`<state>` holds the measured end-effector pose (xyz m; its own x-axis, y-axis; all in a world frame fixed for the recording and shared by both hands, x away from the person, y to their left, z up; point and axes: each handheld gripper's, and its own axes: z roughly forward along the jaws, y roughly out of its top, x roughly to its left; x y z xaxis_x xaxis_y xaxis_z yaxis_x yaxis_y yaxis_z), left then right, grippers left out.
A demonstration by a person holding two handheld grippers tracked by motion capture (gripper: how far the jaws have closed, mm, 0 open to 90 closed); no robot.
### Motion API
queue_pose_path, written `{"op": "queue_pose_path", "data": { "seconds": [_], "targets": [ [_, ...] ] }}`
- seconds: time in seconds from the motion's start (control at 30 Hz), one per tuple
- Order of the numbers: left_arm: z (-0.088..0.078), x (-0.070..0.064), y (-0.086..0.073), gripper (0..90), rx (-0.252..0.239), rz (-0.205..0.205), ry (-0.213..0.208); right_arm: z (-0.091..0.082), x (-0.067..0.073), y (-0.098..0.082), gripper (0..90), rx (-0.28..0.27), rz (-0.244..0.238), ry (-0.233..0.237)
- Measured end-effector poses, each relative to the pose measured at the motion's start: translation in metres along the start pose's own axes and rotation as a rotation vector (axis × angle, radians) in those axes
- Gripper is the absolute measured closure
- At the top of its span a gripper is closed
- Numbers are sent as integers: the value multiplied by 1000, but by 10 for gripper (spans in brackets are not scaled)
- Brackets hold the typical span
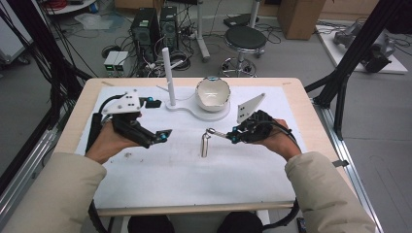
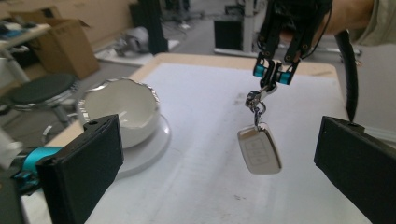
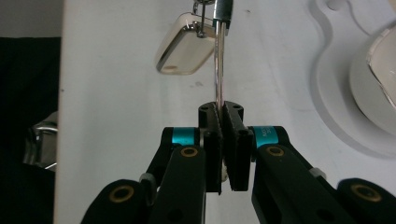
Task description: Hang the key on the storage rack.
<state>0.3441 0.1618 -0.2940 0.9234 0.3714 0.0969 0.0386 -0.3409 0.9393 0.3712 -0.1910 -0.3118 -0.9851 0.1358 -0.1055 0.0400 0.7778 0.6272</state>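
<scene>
Apparently key fob [image 2: 259, 150] (dangling) below right hand-held gripper [image 2: 273, 79]

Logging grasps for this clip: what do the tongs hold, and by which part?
The right tongs pinch the metal key ring of a hanging car key fob; the left tongs are open, holding nothing.

A: Where's the bowl [image 1: 213, 93]?
B: On the stand [image 1: 206, 112], near the table's [image 1: 194, 174] far edge, right of the post [image 1: 168, 77].
A: And the key fob [image 1: 205, 145]?
B: Mid-table, before the stand, hanging from the right gripper [image 1: 232, 136]; left gripper [image 1: 166, 135] sits left.
</scene>
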Motion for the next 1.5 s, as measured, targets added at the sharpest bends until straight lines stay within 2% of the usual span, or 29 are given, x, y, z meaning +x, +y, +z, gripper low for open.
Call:
{"op": "queue_pose_path", "data": {
  "seconds": [0.07, 0.23, 0.4, 0.5, 0.53, 0.57, 0.7, 0.87, 1.03, 1.1, 1.33, 1.5],
  "targets": [
    [12, -2, 3, 18, 38, 10, -33, 3, 3, 5, 875, -3, -5, 16],
    [45, -10, 10, 23, 126, 39, -104, 12, 7, 16, 875, 12, -54, 32],
    [68, -17, 13, 23, 180, 53, -156, 15, 9, 19, 875, 13, -62, 37],
    [79, -20, 11, 23, 212, 55, -172, 15, 10, 20, 875, 17, -62, 40],
    [83, -21, 11, 29, 225, 57, -180, 15, 10, 20, 874, 15, -60, 50],
    [87, -23, 11, 75, 229, 59, -188, 16, 11, 20, 875, 18, -73, 50],
    [99, -29, 12, 102, 254, 78, -219, 17, 12, 21, 875, 21, -72, 49],
    [105, -31, 10, 170, 290, 70, -235, 16, 14, 21, 874, 26, -82, 50],
    [107, -33, 10, 277, 313, 79, -252, 16, 15, 21, 875, 27, -82, 51],
    [107, -33, 9, 371, 331, 87, -262, 18, 16, 22, 874, 31, -92, 59],
    [110, -35, 8, 449, 369, 109, -262, 20, 18, 22, 874, 37, -98, 65],
    [109, -35, 7, 552, 388, 120, -253, 21, 18, 22, 874, 43, -103, 70]
  ]
}}
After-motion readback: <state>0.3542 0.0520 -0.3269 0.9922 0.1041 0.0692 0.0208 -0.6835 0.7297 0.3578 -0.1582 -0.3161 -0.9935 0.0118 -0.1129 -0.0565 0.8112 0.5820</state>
